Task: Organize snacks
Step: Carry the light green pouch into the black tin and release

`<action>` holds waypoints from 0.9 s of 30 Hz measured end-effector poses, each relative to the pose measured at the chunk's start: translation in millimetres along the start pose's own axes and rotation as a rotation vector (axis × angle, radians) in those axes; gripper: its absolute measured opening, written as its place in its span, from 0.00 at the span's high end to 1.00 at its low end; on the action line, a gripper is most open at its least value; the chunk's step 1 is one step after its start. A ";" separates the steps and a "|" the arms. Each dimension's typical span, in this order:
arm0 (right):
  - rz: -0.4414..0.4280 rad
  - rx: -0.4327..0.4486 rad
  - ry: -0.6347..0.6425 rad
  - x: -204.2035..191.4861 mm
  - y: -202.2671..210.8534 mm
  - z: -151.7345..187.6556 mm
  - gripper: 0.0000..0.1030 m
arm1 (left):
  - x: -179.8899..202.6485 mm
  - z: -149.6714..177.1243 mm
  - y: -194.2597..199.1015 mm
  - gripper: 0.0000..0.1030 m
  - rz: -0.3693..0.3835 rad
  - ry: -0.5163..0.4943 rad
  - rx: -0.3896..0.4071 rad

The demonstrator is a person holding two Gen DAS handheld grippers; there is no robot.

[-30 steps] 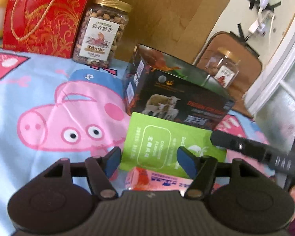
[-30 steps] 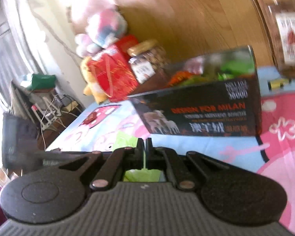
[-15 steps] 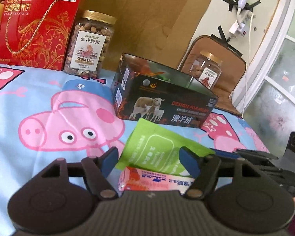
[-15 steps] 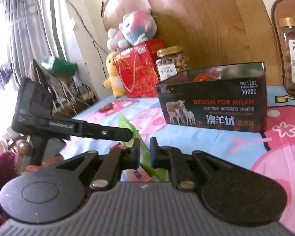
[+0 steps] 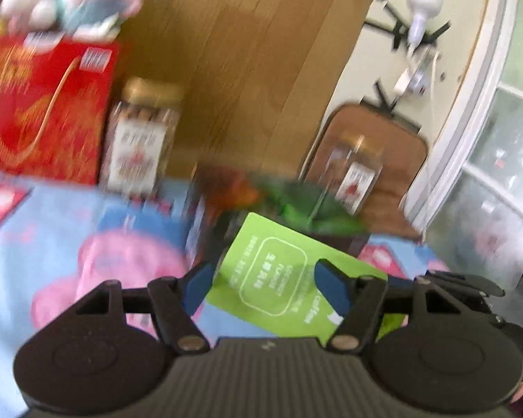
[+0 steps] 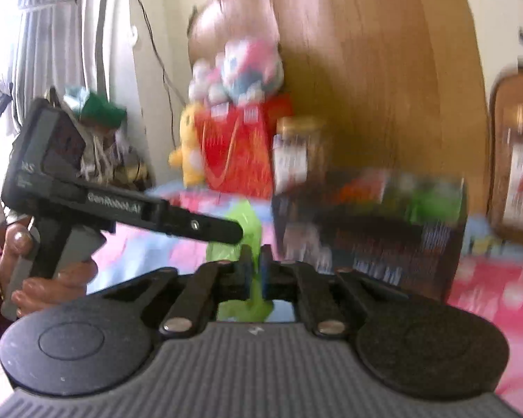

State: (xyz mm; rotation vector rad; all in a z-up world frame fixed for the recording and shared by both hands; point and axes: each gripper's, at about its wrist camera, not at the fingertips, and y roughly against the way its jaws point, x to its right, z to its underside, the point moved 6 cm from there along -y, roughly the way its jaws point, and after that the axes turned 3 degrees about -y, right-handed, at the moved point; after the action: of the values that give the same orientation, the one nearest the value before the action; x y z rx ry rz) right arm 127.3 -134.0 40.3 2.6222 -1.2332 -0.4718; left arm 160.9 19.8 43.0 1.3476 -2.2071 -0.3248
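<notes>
A green snack pouch hangs above the cartoon bedsheet, its printed face turned to the left wrist camera. My right gripper is shut on the pouch at its edge. My left gripper is open and its jaws are closing a little. The pouch sits just past its blue pads and is wider than the gap. In the right wrist view a hand holds the left gripper, whose tip reaches the pouch. Behind stands an open dark box with packets inside. Both views are motion-blurred.
A red gift box and a nut jar stand at the back against a wooden headboard. A second jar is at the back right. Plush toys sit on the red box. A window lies to the right.
Both grippers have risen and the green pouch has come up off the sheet with them. The pink packet under it has dropped out of view. The right jaws parted briefly, then shut again.
</notes>
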 end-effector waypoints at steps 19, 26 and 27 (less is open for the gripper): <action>0.398 0.044 0.202 108.3 -36.7 -56.0 0.71 | 22.0 -41.2 -105.4 0.37 -0.113 -0.074 -0.048; 0.265 0.084 -0.092 80.3 18.8 -21.8 0.71 | 28.6 -34.1 -32.8 0.35 -0.035 -0.058 0.015; 0.229 0.071 -0.131 73.2 24.0 -12.9 0.71 | 26.5 -30.0 -21.4 0.35 -0.031 -0.059 0.022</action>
State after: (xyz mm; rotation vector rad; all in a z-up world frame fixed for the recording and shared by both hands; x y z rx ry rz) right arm 158.9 -205.3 45.3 2.4971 -1.5967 -0.5741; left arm 183.9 -11.6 66.4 1.4024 -2.2461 -0.3570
